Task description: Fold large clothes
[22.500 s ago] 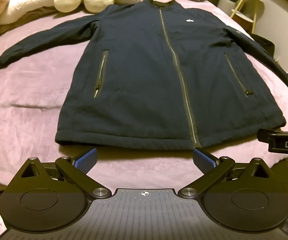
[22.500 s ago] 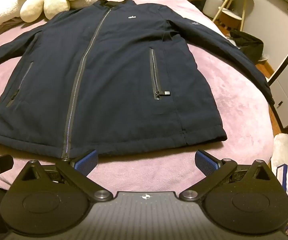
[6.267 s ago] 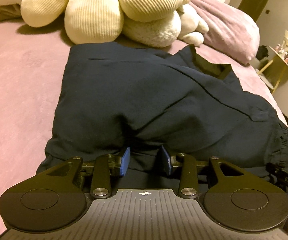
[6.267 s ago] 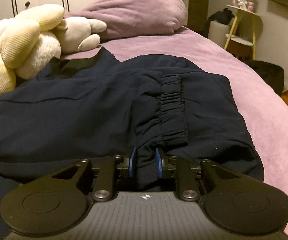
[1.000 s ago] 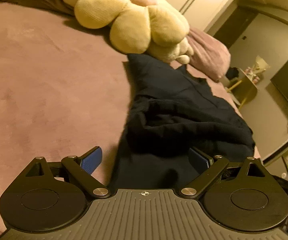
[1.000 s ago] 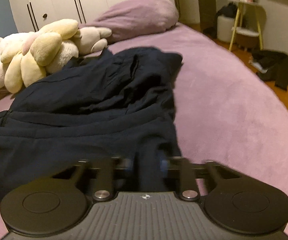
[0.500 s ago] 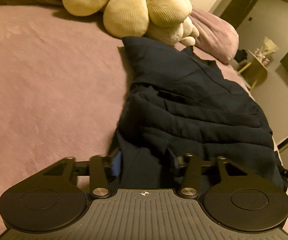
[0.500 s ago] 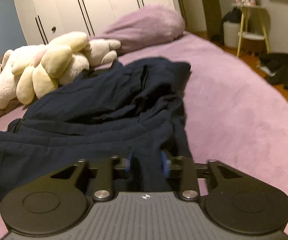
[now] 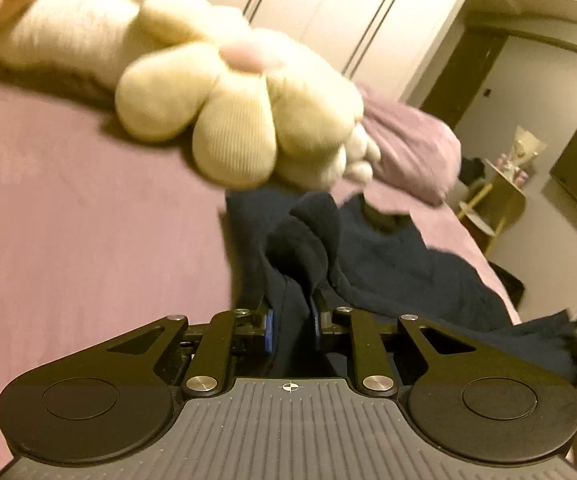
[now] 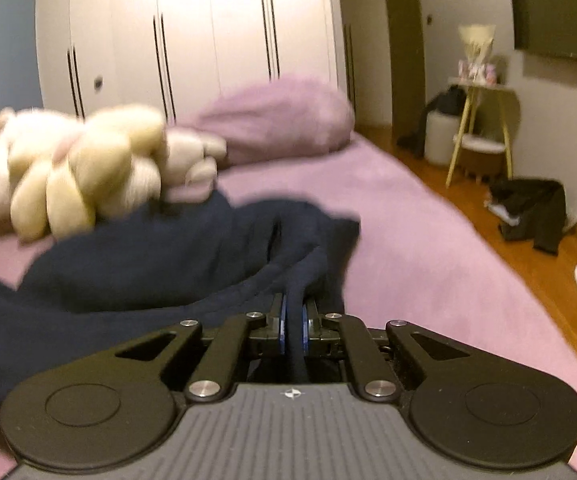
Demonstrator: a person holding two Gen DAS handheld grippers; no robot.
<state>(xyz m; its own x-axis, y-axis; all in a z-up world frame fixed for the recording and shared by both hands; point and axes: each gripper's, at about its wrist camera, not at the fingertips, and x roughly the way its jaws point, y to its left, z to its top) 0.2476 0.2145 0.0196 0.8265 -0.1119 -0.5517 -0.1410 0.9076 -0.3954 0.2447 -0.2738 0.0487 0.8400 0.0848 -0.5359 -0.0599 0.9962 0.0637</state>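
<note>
Both grippers have lifted since a moment ago: the left gripper (image 9: 291,330) and right gripper (image 10: 293,330) each pinch the bulky navy padded fabric jacket (image 9: 388,268), whose thick loose layers could slip free and undo the fold.

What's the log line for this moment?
phase: folding | left gripper: shut on jacket | right gripper: shut on jacket | jacket: bunched on bed, beside plush toys

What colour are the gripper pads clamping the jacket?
Blue pads, clearest in the right wrist view, pinching the navy jacket.
</note>
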